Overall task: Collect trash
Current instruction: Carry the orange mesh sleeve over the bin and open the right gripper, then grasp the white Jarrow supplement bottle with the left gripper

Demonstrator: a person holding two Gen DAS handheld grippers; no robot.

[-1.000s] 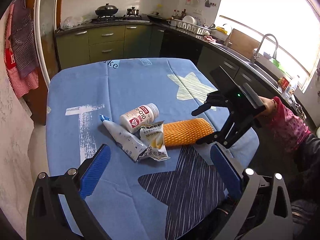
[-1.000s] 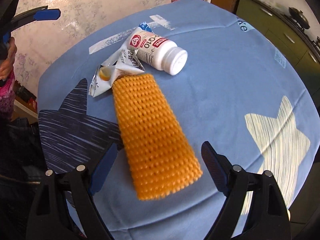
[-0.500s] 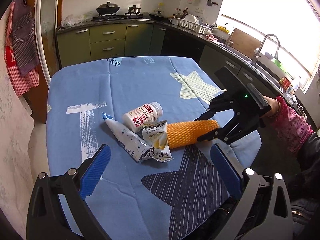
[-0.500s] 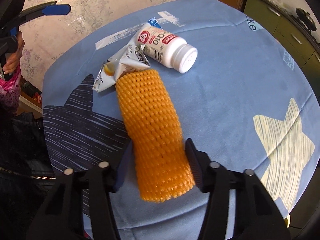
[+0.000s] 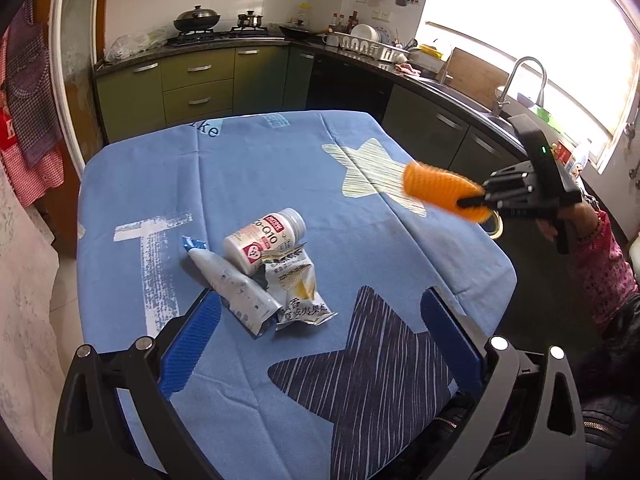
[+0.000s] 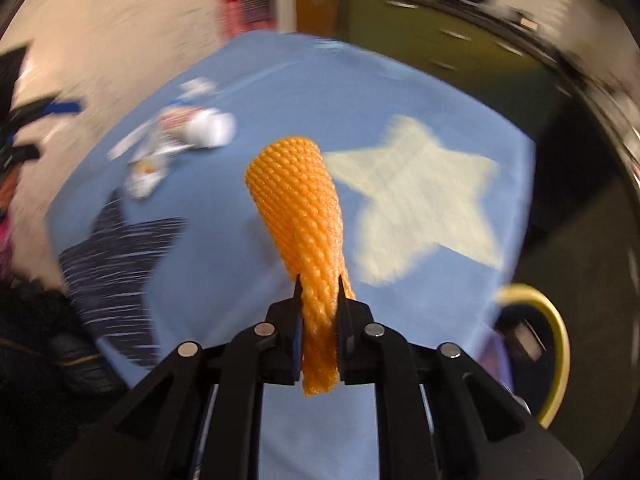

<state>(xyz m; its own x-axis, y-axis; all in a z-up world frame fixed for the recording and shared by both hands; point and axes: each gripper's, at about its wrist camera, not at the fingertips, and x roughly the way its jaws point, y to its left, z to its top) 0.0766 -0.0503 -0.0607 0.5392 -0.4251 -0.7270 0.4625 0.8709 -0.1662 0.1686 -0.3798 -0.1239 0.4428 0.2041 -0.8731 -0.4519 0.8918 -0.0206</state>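
Right wrist view shows the right gripper (image 6: 319, 300) closing its jaws on the orange foam net sleeve (image 6: 298, 200), the near end squeezed flat between the pads. A second ago that sleeve lay on the blue star-printed tablecloth (image 5: 280, 152) beside the other litter; now it hangs clear of the cloth near the table's right edge, so the first piece of trash is picked up and probably heading for the yellow-rimmed bin (image 6: 554, 320) below. From the left wrist view, the right hand (image 5: 568, 220) points steeply down. Nearer, the left gripper (image 5: 320, 336) stands spread and empty, above the white pill bottle (image 5: 264, 240), grey squeezed tube (image 5: 236, 288) and crumpled snack wrapper (image 5: 298, 284).
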